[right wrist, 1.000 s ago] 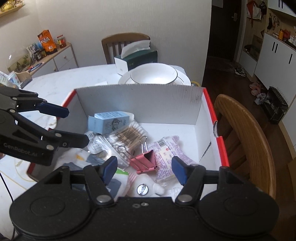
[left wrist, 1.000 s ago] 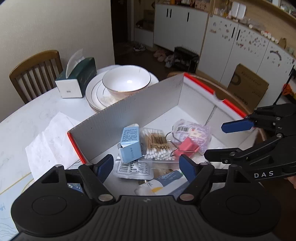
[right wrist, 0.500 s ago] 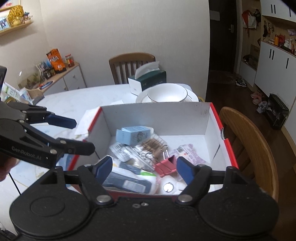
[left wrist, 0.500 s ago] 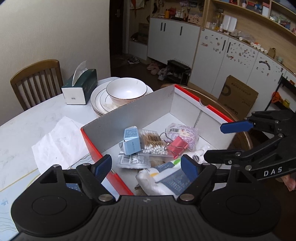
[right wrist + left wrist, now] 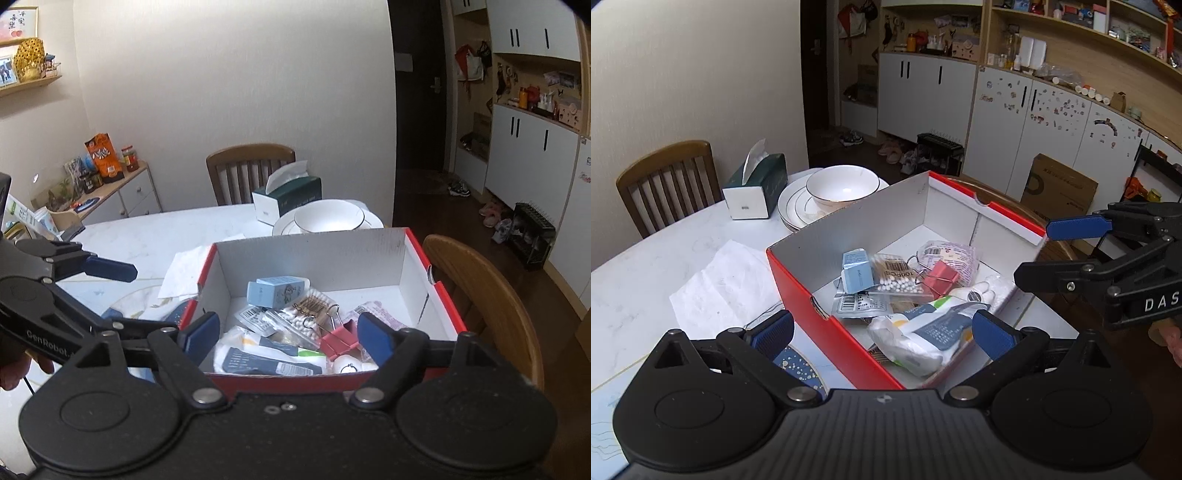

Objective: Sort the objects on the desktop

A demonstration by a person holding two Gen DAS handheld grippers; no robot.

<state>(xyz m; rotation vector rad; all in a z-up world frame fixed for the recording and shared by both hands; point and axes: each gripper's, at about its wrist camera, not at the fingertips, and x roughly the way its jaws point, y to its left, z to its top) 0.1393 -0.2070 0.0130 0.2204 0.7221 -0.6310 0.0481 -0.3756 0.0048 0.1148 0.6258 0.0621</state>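
Observation:
A red cardboard box point(image 5: 871, 229) with white inner walls stands on the white table. In it lie a light blue carton point(image 5: 857, 272), a cotton swab pack point(image 5: 897, 278), a pink binder clip point(image 5: 940, 276), a pink printed packet point(image 5: 951, 254) and a white soft pack point(image 5: 923, 338). My left gripper point(image 5: 882, 334) hovers above the box's near corner. Its jaws are opening, with nothing pressed between them. My right gripper point(image 5: 288, 332) hangs over the box's point(image 5: 314, 254) near edge, also opening and holding nothing. Each gripper shows in the other's view, the right gripper point(image 5: 1056, 251) and the left gripper point(image 5: 147, 299).
A green tissue box point(image 5: 755, 186) and a white bowl point(image 5: 842, 184) on stacked plates sit behind the box. A crumpled paper napkin point(image 5: 724, 280) lies to its left. One wooden chair point(image 5: 665, 184) stands at the far side, another chair point(image 5: 487, 288) beside the box.
Both grippers have drawn back and risen from the box, so more of it shows. Both pairs of jaws have spread wider. The items in the box lie unmoved.

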